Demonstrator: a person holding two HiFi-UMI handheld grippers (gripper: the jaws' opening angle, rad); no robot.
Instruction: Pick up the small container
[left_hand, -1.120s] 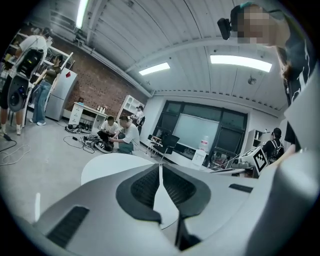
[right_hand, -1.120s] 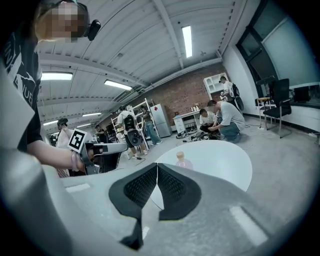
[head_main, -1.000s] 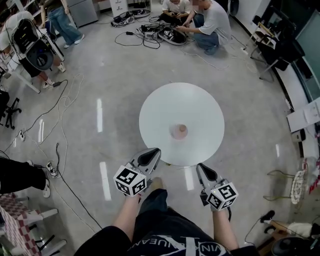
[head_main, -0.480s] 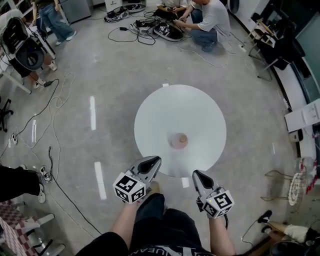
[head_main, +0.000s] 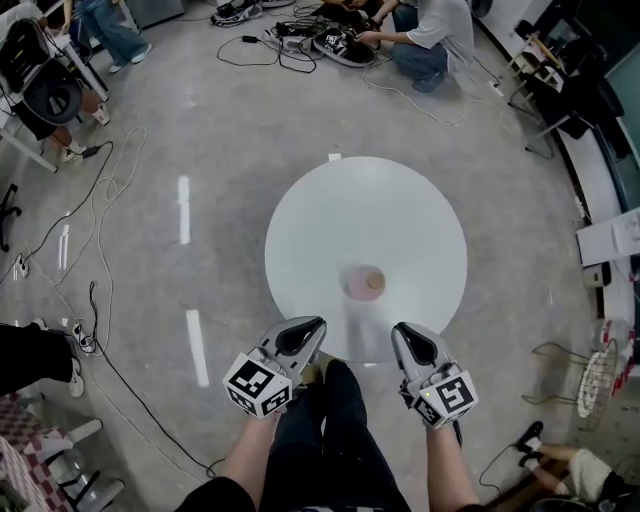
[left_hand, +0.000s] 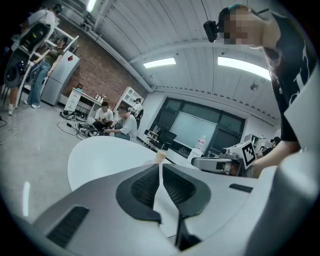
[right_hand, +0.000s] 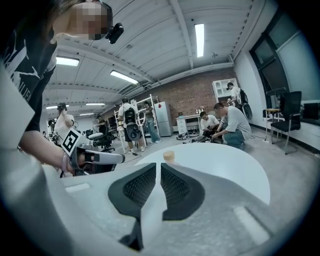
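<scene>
The small container (head_main: 365, 283), a pinkish tub with a tan lid, stands upright on the round white table (head_main: 300, 220), nearer its front edge. It also shows in the left gripper view as the container (left_hand: 160, 156) and in the right gripper view as the container (right_hand: 169, 156), just beyond the jaw tips. My left gripper (head_main: 310, 325) hovers at the table's near edge, left of the container, shut and empty. My right gripper (head_main: 405, 333) hovers at the near edge on the right. Its jaws are just starting to open from a near-touching slit, with nothing between them.
People crouch among cables and gear (head_main: 420, 35) on the floor beyond the table. Loose cables (head_main: 100, 200) run across the floor at the left. A chair (head_main: 40, 80) stands at the far left, a wire stool (head_main: 595, 375) at the right. My legs are below the table edge.
The view has closed in on the table. Both grippers have come forward to its near edge, the right one now over the rim. The container has not moved.
</scene>
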